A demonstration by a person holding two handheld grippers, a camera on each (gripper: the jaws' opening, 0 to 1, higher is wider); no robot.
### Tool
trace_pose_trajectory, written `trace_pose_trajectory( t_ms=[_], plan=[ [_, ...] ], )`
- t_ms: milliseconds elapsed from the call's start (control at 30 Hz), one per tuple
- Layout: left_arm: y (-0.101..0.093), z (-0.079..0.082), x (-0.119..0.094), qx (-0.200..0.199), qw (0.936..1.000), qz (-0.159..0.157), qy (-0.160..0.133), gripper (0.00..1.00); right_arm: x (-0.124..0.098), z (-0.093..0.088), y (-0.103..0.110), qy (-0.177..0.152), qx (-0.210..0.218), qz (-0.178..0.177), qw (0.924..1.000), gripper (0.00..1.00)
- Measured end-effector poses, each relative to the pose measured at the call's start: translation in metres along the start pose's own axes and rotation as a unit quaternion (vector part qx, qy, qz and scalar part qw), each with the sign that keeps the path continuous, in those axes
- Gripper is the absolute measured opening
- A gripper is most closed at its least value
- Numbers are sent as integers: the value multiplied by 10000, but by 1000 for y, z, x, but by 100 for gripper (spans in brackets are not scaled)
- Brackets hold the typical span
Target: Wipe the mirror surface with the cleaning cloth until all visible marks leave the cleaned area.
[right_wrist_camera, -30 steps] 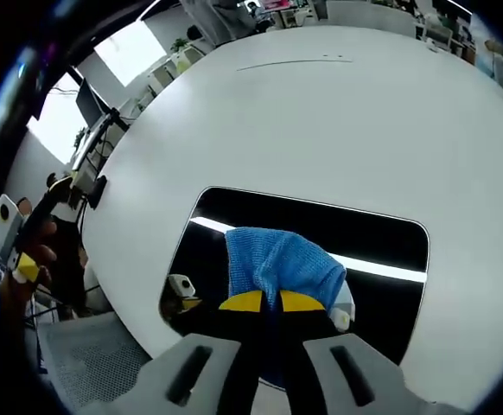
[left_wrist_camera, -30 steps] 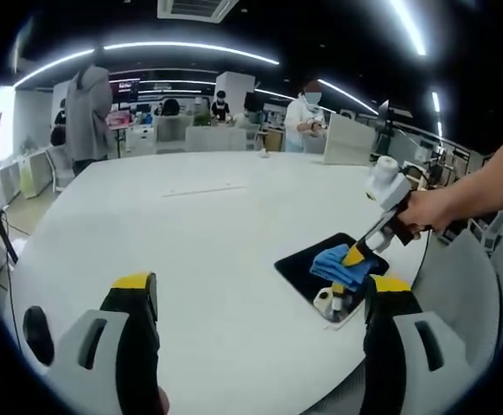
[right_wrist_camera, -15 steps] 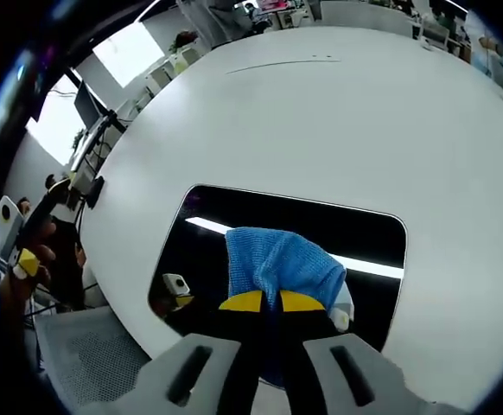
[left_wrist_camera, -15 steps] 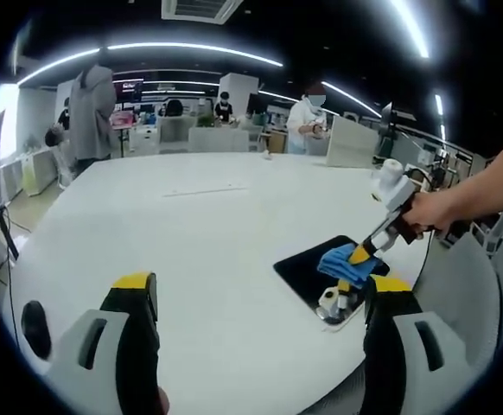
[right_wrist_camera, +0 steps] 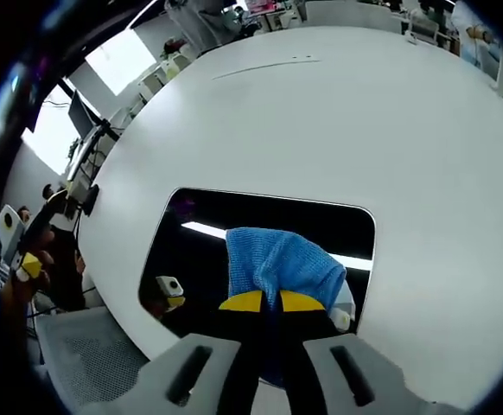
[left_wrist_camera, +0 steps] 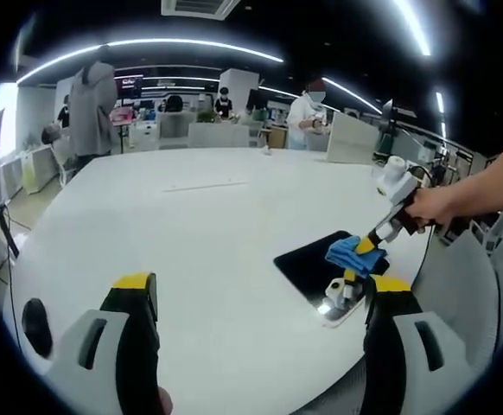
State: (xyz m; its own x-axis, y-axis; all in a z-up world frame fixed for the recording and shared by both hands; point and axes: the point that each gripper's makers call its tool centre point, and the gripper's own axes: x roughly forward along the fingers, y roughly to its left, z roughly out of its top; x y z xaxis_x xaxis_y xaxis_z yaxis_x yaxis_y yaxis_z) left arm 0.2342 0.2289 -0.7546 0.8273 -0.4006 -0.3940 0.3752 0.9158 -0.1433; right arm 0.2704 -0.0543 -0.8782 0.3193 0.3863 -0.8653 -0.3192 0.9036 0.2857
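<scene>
You work on a large round white bench (left_wrist_camera: pixel 208 233), which takes most of the left gripper view and also spreads behind the mirror in the right gripper view (right_wrist_camera: pixel 390 130). Near its edge on your right side lies the dark rectangular mirror with rounded corners (left_wrist_camera: pixel 308 268), flat on the bench; in the right gripper view (right_wrist_camera: pixel 260 220) its glossy surface reflects a bright line of ceiling light and a small image of the gripper.

Your left claw (left_wrist_camera: pixel 256 298) hovers over the bare bench, well apart from the mirror. Its two yellow-tipped jaws stand wide open and they hold nothing.

Your right claw (right_wrist_camera: pixel 263 302) has its yellow-tipped jaws pressed close together on the crumpled blue cleaning cloth (right_wrist_camera: pixel 282 264). The cloth rests on the mirror, near the middle of its near long edge as this view shows it. In the left gripper view you see the same right claw (left_wrist_camera: pixel 366 245) coming in from the right, held by your hand (left_wrist_camera: pixel 429 207), with the blue cloth (left_wrist_camera: pixel 351 255) pressed on the far right part of the mirror.

Behind the bench, an open office with desks and several standing people (left_wrist_camera: pixel 92 104) is visible under long ceiling lights (left_wrist_camera: pixel 191 47).
</scene>
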Motion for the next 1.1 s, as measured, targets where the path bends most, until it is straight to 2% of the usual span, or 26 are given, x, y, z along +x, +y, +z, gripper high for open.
trace_pose_trajectory(
  t_ms=[200,633,1100],
  plan=[
    [5,-2,4,8,9999,-26,98,99,-3,-2,-7,6,18,-61,10000,0],
    [-19,-5,3,197,9993,-267,161,99,-12,-8,-26,40,15,-208,9998,0],
    [-25,-14,0,179,9992,-286,233,99,-20,-10,-42,43,23,-402,9992,0]
  ],
)
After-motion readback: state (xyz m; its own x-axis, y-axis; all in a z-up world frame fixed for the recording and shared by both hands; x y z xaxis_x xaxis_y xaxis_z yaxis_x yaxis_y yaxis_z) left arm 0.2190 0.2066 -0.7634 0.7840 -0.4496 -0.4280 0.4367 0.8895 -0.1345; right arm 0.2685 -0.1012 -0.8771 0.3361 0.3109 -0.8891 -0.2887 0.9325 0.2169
